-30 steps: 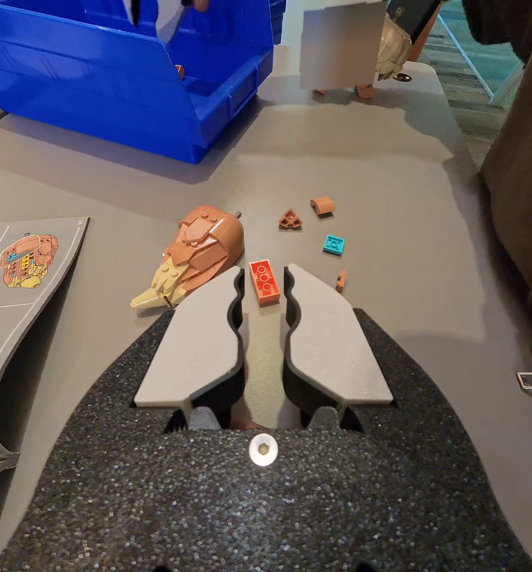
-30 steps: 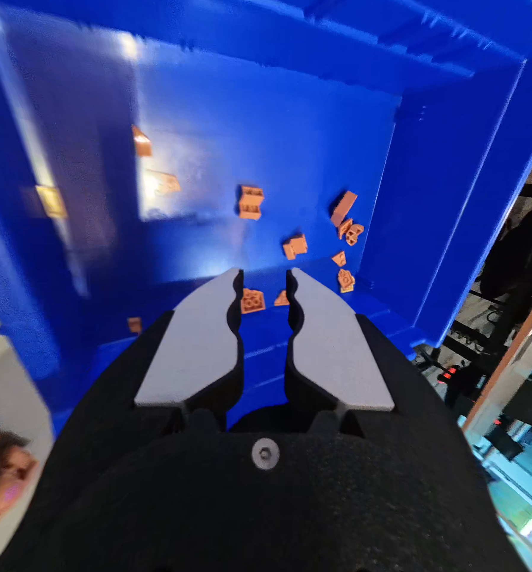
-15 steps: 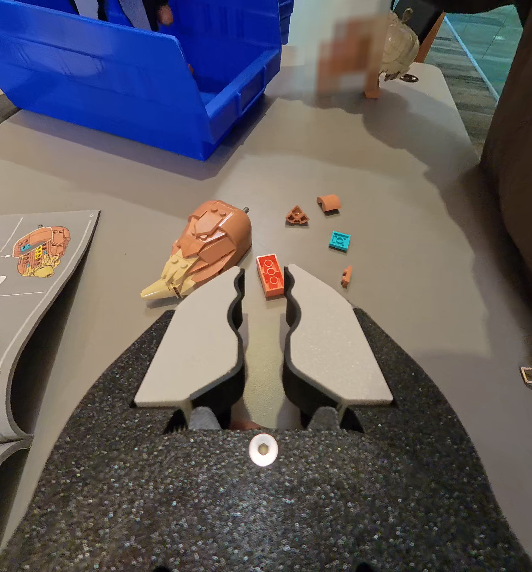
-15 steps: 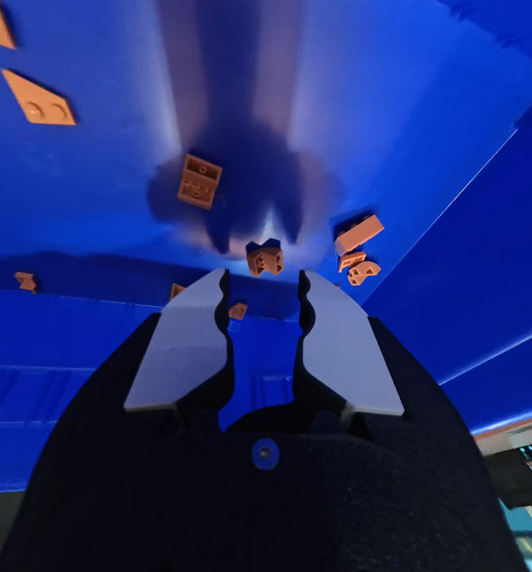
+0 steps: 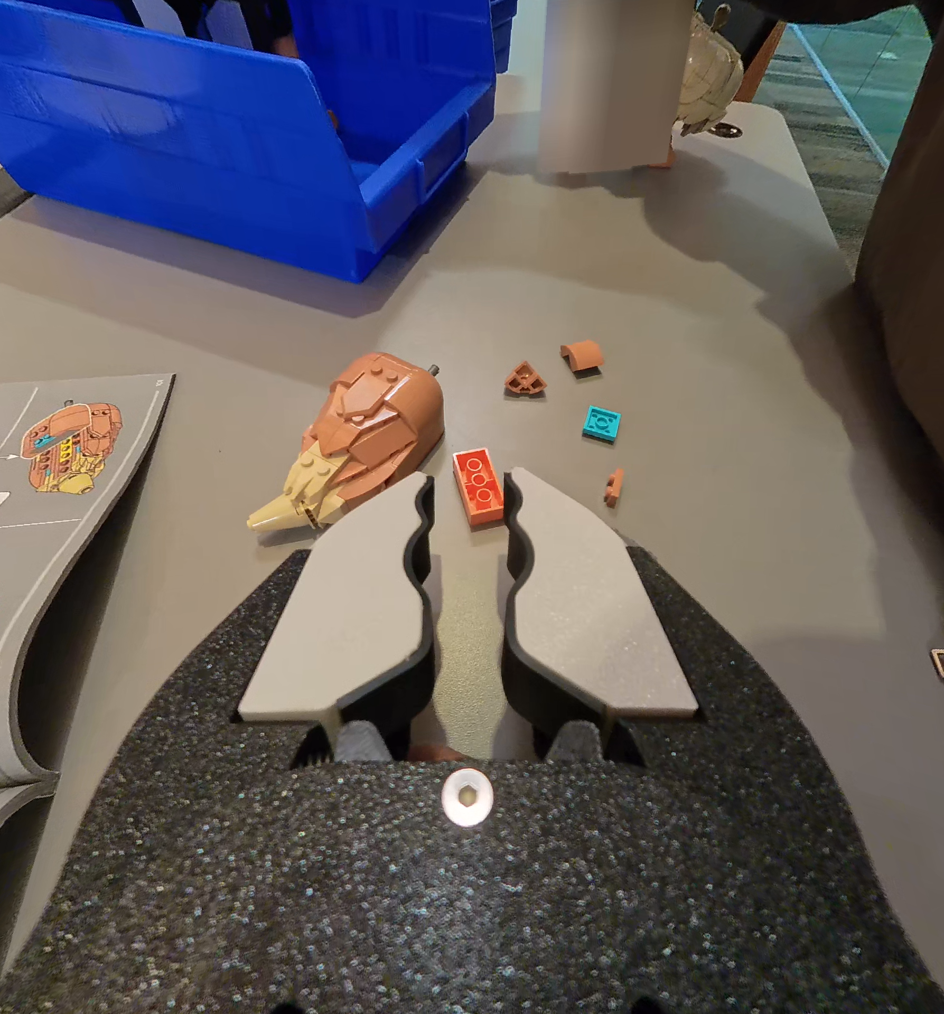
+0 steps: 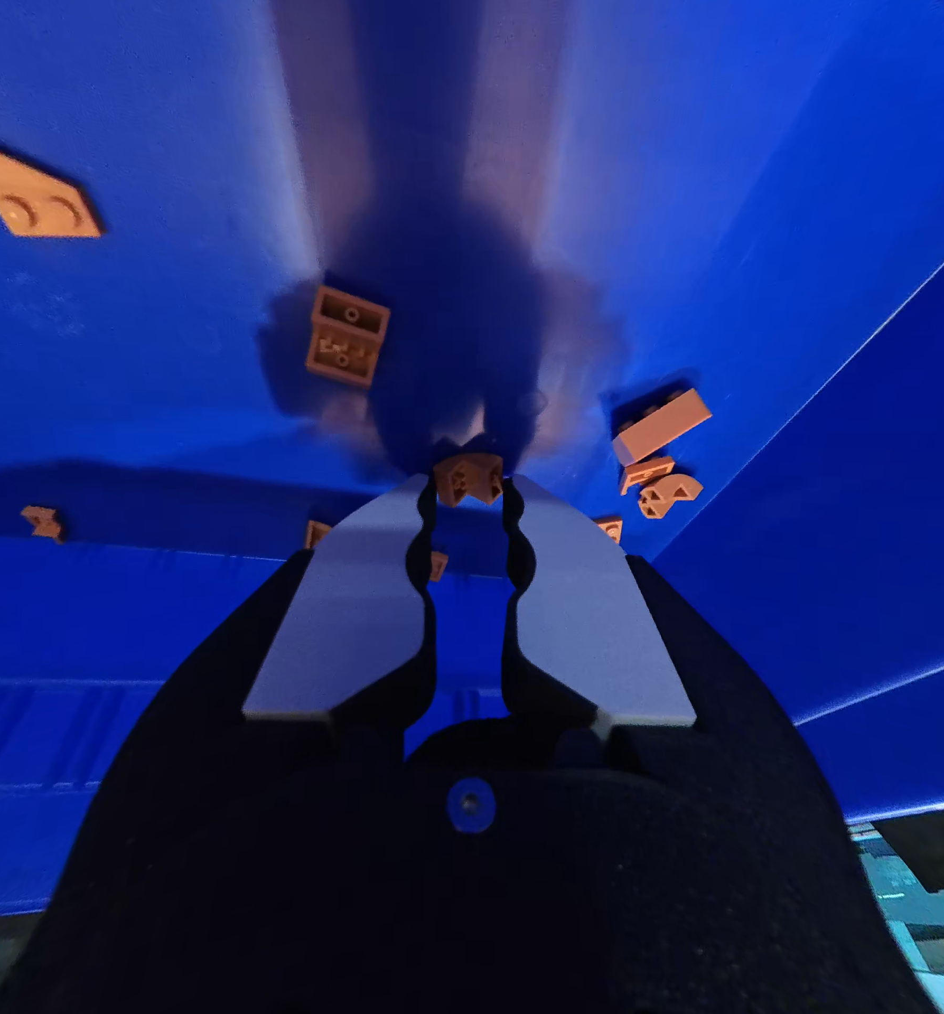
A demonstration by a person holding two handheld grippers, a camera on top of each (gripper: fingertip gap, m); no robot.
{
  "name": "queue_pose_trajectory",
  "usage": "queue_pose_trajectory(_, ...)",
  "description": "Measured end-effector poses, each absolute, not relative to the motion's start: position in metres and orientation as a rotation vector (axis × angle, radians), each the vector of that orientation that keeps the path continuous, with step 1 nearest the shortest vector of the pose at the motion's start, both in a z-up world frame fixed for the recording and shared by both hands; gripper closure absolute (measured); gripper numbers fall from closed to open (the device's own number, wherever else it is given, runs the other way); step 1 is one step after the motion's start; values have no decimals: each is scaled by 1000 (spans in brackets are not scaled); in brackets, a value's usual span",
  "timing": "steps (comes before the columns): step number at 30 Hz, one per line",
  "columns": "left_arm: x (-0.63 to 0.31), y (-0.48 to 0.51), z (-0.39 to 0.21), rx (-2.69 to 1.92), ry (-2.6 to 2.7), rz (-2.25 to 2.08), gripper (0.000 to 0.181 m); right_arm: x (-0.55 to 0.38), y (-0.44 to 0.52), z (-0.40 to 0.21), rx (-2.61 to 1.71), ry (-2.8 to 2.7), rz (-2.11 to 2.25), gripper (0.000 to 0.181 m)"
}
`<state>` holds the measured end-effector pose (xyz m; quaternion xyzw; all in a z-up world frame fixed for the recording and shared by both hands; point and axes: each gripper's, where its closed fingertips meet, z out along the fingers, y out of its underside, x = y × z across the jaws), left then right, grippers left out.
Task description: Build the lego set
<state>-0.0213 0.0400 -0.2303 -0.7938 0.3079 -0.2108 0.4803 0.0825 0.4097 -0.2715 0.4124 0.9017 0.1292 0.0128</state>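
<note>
Blue bin (image 6: pixel 788 219), frame centre: right gripper (image 6: pixel 468 485) pinches a small brown brick (image 6: pixel 467 484) at its fingertips. Left gripper (image 5: pixel 469 488), jaws narrowly parted and empty, frames a red brick (image 5: pixel 478 487) lying beside the brown model (image 5: pixel 368 433).

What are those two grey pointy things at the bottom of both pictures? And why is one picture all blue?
Those grey things are the fingers of a claw. A person holds one claw in each hand, and a camera on each looks out along its fingers.

One picture comes from the left claw. It hovers open over a grey table, right by a red brick. Nearby lie a half-built brown and tan lego model, a teal tile, a few small brown pieces and an open instruction booklet.

The other picture is blue because the right claw has reached inside the blue bin. Its tips are on either side of a small brown piece, apparently pinching it. More brown pieces lie around it.
</note>
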Motion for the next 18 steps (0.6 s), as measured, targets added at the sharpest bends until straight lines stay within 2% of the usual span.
queue_pose_trajectory(18,-21,40,-231,-1939,758,-509,157,90,380,-269,1216,2821,405,158)
